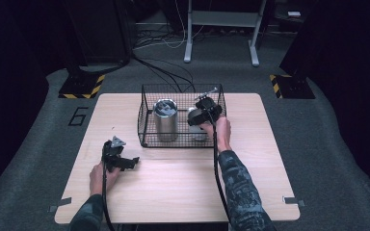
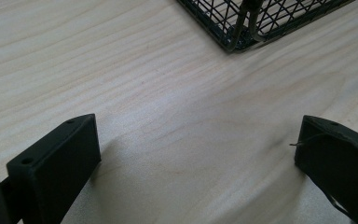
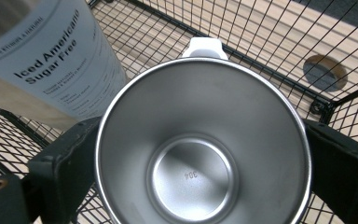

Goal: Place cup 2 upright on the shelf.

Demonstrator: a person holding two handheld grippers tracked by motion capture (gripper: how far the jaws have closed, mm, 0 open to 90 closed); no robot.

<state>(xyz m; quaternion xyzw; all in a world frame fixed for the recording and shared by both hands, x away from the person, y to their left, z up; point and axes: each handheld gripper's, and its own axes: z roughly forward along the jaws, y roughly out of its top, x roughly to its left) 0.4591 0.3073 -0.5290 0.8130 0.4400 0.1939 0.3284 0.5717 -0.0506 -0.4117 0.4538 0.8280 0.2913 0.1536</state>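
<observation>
Right tongs [image 3: 200, 154] clamp the steel cup [image 3: 200, 149] inside the wire basket [image 1: 147, 115], tall can [image 3: 51, 60] just beside; left tongs [image 2: 196, 158] gape wide over bare table [image 2: 121, 70].

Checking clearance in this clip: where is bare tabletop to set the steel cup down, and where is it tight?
Free: the table in front of the wire basket, between the left gripper and the right forearm; also right of the basket. Crowded: inside the basket, where the tall can stands beside the steel cup in the right gripper.
</observation>
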